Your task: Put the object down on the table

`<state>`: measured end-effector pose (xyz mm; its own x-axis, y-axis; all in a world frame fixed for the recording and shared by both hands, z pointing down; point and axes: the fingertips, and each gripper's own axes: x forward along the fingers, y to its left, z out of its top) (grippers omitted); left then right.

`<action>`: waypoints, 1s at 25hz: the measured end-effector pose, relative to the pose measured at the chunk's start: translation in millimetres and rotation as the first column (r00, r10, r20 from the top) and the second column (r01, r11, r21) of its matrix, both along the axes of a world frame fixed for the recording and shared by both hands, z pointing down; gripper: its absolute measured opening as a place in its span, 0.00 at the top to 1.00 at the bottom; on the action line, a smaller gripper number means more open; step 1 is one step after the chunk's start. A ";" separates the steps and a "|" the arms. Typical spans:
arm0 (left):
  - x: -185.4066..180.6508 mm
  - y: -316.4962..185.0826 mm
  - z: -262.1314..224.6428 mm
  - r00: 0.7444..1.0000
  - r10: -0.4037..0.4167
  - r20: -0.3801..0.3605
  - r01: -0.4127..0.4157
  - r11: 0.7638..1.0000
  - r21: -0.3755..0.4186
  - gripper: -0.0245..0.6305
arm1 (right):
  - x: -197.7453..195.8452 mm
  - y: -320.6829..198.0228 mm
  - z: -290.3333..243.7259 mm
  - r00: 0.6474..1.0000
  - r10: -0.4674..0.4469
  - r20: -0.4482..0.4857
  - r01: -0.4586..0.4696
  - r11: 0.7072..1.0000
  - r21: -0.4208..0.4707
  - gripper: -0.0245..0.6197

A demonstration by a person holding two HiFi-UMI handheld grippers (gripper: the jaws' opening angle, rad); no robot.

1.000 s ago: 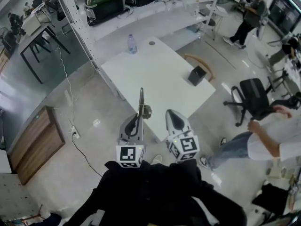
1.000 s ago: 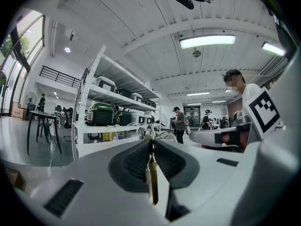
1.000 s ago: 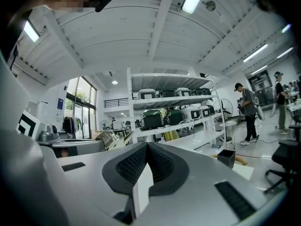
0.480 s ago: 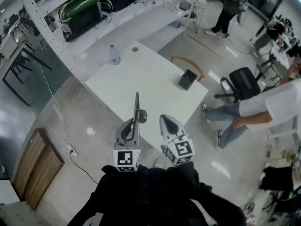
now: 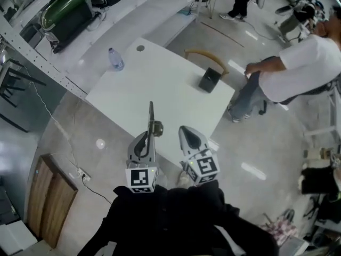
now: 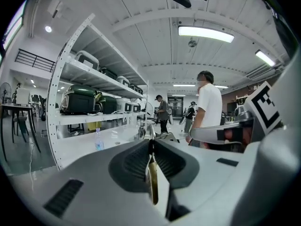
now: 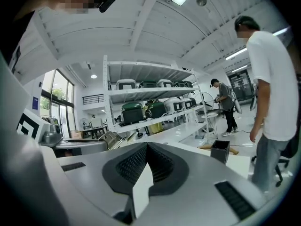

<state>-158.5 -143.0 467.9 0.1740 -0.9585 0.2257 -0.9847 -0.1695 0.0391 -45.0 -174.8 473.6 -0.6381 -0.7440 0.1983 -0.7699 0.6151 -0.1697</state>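
No word, brand or number was readable. The only signs were black-and-white square markers [image 5: 140, 178] on the cubes [image 5: 205, 167] of the left tongs [image 5: 148, 137] and right tongs [image 5: 186, 129], lower centre of the head view.

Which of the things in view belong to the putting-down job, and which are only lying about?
Belongs to the job: slim metal tool in the left gripper; white rectangular table.
Just lying about: clear plastic water bottle; black open box; curved wooden chair back.
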 end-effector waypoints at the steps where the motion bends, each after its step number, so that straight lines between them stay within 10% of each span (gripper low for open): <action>1: -0.9 -3.2 1.8 1.000 0.003 -0.006 -0.003 1.000 -0.004 0.91 | -0.5 -2.4 2.3 1.000 0.006 -0.004 -0.006 1.000 -0.006 0.96; 25: 6.4 -42.0 76.5 0.991 0.102 0.086 -0.087 0.983 -0.162 0.91 | 18.3 -20.0 60.2 0.995 0.091 -0.026 -0.094 0.987 -0.129 0.96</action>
